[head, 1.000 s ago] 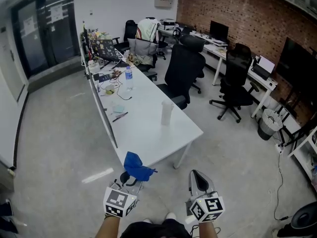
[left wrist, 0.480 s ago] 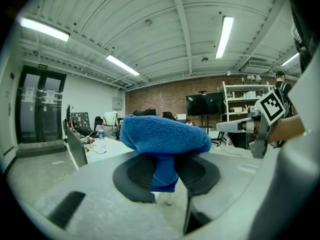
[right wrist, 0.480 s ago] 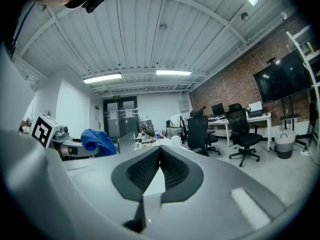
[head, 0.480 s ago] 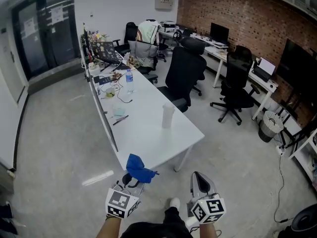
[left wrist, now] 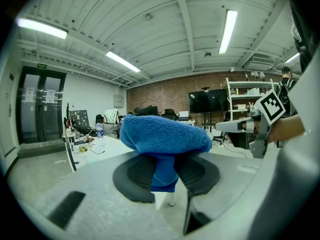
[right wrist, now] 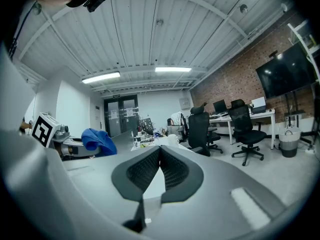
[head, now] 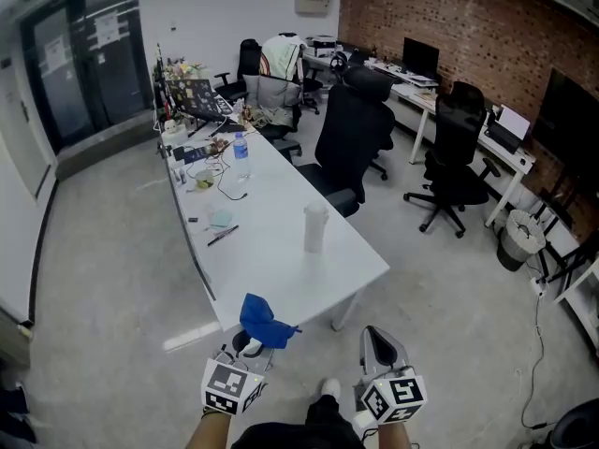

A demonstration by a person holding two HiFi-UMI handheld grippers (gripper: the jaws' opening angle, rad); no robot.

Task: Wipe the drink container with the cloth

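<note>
The drink container (head: 315,228), a tall pale translucent cup with a lid, stands on the white table (head: 281,269) near its right edge. It shows small past the right jaws as the drink container (right wrist: 173,140). My left gripper (head: 246,342) hangs low before the table's near corner, shut on a bunched blue cloth (head: 263,320). In the left gripper view the cloth (left wrist: 162,136) bulges above the pads and a fold hangs between them. My right gripper (head: 376,344) is beside it, shut and empty, its pads meeting (right wrist: 160,165).
A water bottle (head: 241,148), a laptop (head: 195,94), cables and small items crowd the table's far end. Black office chairs (head: 354,138) stand right of the table, with more desks and monitors (head: 423,59) along the brick wall. A bin (head: 519,237) stands at the far right.
The table and cup have slid slightly lower in the head view. Both grippers keep their place and hold; the cloth stays in the left jaws.
</note>
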